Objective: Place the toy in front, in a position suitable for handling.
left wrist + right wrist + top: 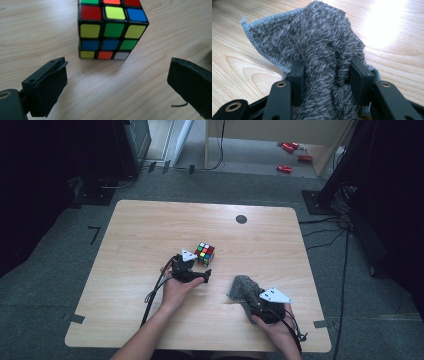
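Near edge of the table (pixel 125 330): right gripper (pixel 325 72) pinches a bunched grey cloth (pixel 319 42), fuzzy, stitched hem, close to the front right corner. Left gripper (pixel 117 82), jaws spread with nothing between them, sits mid-table, bare wood all round. Just beyond it stands the puzzle cube (pixel 110 27), scrambled colours, flat on the wood. Farther half of the table lies open.

On the wooden table (pixel 150 227), the left gripper (pixel 202 273) sits just short of the colourful cube (pixel 205 253) near the middle, while the right gripper (pixel 248 301) holds a grey cloth (pixel 243 287) nearer the front edge
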{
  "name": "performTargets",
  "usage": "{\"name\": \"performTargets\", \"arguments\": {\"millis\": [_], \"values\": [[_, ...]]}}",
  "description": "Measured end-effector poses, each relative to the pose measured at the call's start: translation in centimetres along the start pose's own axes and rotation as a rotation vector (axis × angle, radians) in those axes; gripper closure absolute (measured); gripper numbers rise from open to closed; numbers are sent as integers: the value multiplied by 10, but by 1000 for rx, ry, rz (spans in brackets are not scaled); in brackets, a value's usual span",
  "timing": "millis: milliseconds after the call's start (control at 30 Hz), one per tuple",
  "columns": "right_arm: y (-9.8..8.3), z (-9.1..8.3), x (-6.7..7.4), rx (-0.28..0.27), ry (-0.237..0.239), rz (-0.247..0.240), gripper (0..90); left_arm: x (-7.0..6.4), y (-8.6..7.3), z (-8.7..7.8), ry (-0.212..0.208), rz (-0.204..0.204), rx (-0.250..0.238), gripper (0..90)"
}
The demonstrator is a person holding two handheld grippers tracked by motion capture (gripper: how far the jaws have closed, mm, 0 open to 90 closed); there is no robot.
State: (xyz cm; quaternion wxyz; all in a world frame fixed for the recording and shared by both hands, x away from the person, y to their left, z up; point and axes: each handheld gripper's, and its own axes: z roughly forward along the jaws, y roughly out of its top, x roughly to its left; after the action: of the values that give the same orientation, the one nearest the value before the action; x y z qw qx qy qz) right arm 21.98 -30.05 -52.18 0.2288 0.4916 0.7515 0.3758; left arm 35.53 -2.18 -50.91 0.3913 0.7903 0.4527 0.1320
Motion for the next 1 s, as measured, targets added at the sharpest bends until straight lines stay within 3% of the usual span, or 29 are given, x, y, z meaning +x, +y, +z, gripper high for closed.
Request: {"name": "performTargets", "arguments": {"millis": [133, 267, 467, 600, 667, 833, 900, 1000], "values": [[0, 0, 0, 0, 1, 1, 540, -7, 5, 10, 9, 11, 6, 45], [0, 0, -1, 0, 4, 1, 538, -11, 9, 19, 46, 7, 0, 58], [0, 0, -1, -1, 5, 1, 537, -5, 19, 32, 123, -26, 15, 80], [0, 0, -1, -1, 5, 1, 537, -5, 27, 36, 154, -11, 10, 203], [0, 0, -1, -2, 5, 0, 537, -6, 27, 36, 168, 15, -6, 334], [0, 0, -1, -2, 5, -1, 535, -5, 22, 27, 152, 44, -14, 342], [0, 0, -1, -1, 6, 1, 535, -4, 17, 18, 134, 55, -24, 342], [0, 0, -1, -2, 8, 0, 534, -4, 9, 0, 118, 103, -44, 343]]}}
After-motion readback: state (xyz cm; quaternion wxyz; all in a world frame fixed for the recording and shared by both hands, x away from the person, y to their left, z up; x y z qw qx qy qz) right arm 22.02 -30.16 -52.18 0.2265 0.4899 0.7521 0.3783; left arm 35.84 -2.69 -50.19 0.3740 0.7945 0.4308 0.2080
